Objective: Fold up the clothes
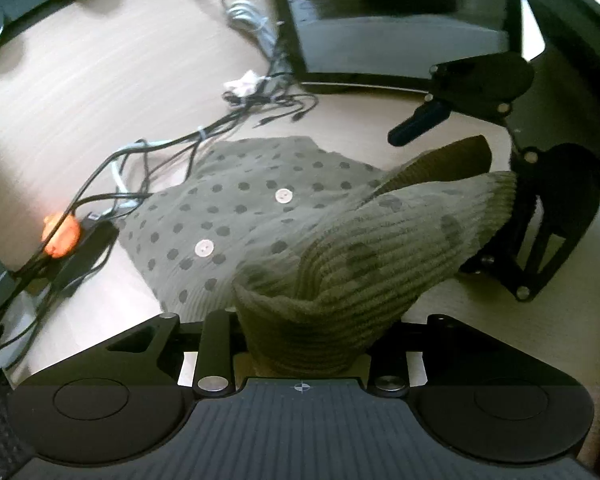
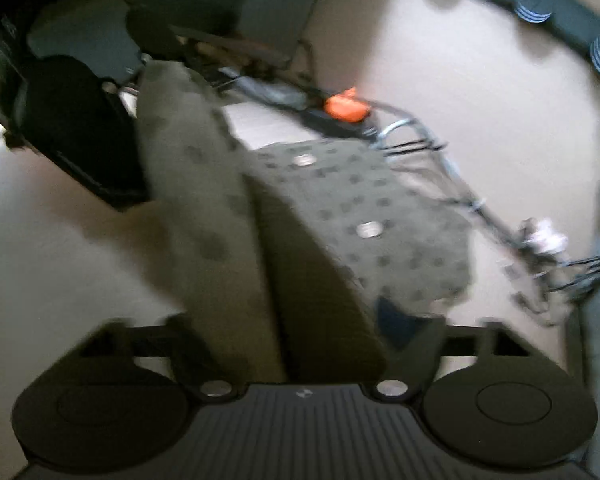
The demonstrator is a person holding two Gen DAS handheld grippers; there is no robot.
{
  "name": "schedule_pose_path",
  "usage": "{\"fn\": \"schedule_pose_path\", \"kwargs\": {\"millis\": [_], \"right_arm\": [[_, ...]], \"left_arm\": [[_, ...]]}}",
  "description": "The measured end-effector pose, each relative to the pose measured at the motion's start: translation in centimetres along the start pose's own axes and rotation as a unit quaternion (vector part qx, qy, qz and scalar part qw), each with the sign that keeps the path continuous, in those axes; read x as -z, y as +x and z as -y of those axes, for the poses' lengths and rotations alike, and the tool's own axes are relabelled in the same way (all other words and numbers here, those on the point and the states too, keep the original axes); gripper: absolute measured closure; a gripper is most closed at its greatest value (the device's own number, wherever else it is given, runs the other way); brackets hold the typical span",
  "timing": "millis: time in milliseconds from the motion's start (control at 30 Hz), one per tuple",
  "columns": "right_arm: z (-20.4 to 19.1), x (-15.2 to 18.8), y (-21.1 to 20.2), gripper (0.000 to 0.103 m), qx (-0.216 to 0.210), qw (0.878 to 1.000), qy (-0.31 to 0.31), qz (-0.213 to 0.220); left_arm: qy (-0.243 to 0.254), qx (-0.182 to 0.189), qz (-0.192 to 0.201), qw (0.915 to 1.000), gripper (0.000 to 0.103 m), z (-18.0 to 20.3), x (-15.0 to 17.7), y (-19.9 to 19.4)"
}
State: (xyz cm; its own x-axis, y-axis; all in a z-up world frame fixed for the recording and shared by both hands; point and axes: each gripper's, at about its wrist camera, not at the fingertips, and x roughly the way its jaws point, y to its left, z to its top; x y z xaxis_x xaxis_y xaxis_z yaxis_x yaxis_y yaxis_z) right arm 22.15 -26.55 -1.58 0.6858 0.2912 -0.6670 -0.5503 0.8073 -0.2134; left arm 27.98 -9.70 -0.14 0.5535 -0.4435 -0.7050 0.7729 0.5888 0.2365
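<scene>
The polka-dot corduroy garment [image 1: 236, 204] lies on the pale tabletop [image 1: 100, 80], its buttoned body flat while its near edge is raised off the surface between two grips. In the left wrist view the left hand-held gripper [image 1: 304, 344] has narrowed onto a bunched corner of the ribbed cloth, which fills the gap between its jaws; at the right of that view the right hand-held gripper [image 1: 496, 216] meets the other end of the raised edge. Its own blurred view shows the right hand-held gripper [image 2: 300, 344] with a thick fold of fabric running between its jaws, apparently held, though the blur hides the contact itself. The raised edge runs left to right across the left wrist view. The body stretches away from it toward the far left, its two white buttons [image 1: 283, 195] lining up along that direction, so I judge the long axis to run from near right to far left. The main risk is the tangle of dark cables [image 1: 148, 160] touching the garment's far left edge: carrying the raised edge forward could drag the cloth into them, or sweep them toward the orange plug [image 1: 60, 236] just beside. Uneven bunching in the two grips could also skew the fold, and a thick wad could slip free.
</scene>
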Motion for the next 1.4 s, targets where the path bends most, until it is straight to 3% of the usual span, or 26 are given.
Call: {"fn": "schedule_pose_path", "kwargs": {"millis": [33,133,300,533,667,767,867,933,1000,1100,1133,1200,1300,1400], "right_arm": [[0.4,-0.2,0.1,0.054,-0.012,1.0,0.008,-0.005],[1.2,-0.6,-0.4,0.063,-0.032,0.999,0.029,-0.008],[0.3,-0.7,-2.6,0.067,-0.043,0.999,0.029,-0.013],[-4.0,-0.2,-9.5,0.071,-0.06,0.997,0.003,-0.052],[-4.5,-3.4,-15.4,0.071,-0.042,0.998,-0.035,-0.022],[-2.6,-6.0,-15.1,0.071,-0.008,0.998,-0.058,0.009],[-0.4,-7.1,-10.8,0.06,0.023,0.997,-0.072,0.012],[1.3,-7.0,-5.8,0.051,0.045,0.996,-0.078,-0.006],[2.8,-6.7,-1.2,0.046,0.055,0.995,-0.072,-0.034],[4.5,-6.2,2.6,0.028,0.049,0.997,-0.05,-0.044],[5.1,-6.2,2.9,0.024,0.043,0.998,-0.034,-0.04],[6.3,-6.4,2.7,0.018,0.029,0.999,-0.006,-0.03],[8.3,-6.5,0.3,0.002,0.028,0.999,0.047,0.003],[8.5,-6.7,-3.0,0.0,0.034,0.996,0.079,0.039]], "left_arm": [[-0.007,-0.001,-0.003,1.0,0.068,-0.2,-0.1,0.2],[-0.042,0.01,-0.008,0.999,0.077,-0.8,-0.6,0.3],[-0.089,0.032,-0.006,0.9955,0.083,-0.6,-0.8,-1.2],[-0.057,0.088,0.005,0.9945,0.084,4.3,0.6,-6.4],[-0.05,0.111,0.043,0.9917,0.084,6.1,0.7,-11.5],[-0.069,0.111,0.08,0.9882,0.084,4.6,-0.4,-14.4],[-0.09,0.071,0.091,0.9893,0.083,2.4,-1.2,-13.3],[-0.111,0.044,0.086,0.9892,0.078,0.7,-1.6,-10.9],[-0.132,0.001,0.072,0.9886,0.059,-0.9,-1.7,-7.7],[-0.197,-0.038,0.037,0.979,0.055,-3.6,-1.3,-3.9],[-0.22,-0.034,0.031,0.9744,0.053,-4.3,-0.9,-3.7],[-0.259,-0.025,0.02,0.9652,0.04,-5.4,-0.3,-3.6],[-0.254,-0.022,0.008,0.9668,0.022,-4.8,0.7,-4.2],[-0.26,-0.038,-0.006,0.965,0.013,-4.7,1.7,-4.4]]}}
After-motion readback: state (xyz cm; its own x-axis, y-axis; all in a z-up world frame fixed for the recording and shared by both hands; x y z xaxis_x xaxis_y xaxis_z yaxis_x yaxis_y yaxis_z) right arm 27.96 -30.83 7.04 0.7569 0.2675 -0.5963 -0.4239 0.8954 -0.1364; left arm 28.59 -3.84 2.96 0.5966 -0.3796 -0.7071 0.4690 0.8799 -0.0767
